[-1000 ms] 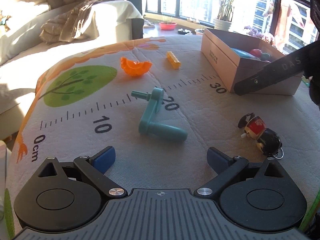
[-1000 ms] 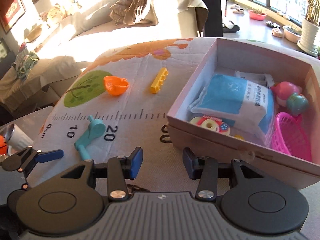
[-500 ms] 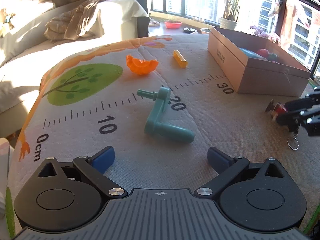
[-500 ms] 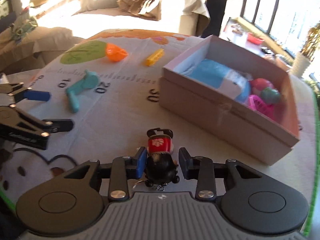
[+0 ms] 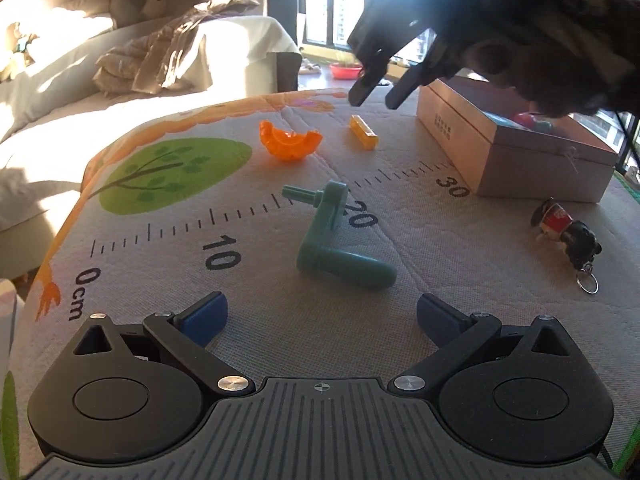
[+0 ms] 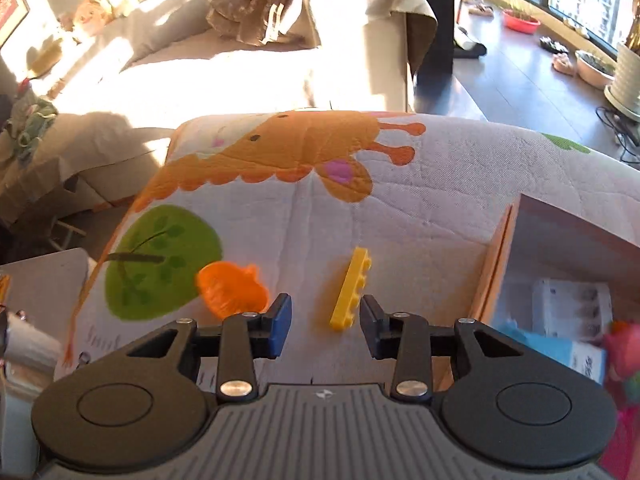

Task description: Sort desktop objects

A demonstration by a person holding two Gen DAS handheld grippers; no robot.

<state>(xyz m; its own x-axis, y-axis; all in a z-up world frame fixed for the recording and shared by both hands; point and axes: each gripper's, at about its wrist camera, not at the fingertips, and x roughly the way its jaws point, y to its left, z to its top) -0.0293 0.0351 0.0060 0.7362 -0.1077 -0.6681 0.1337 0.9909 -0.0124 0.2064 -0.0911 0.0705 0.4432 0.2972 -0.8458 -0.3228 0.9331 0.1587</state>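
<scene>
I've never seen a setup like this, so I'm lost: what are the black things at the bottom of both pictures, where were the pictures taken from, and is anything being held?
No robot here: a person holds a two-finger tool in each hand, each carrying a camera that looks along its fingers. One picture is from the left gripper, the other from the right gripper, which also shows up high in the left view. Both are open and hold nothing. On the printed ruler mat lie a teal plastic crank handle, an orange plastic shell piece, a yellow studded building brick and a small red-and-black figure keychain. The cardboard box already contains toys.
</scene>
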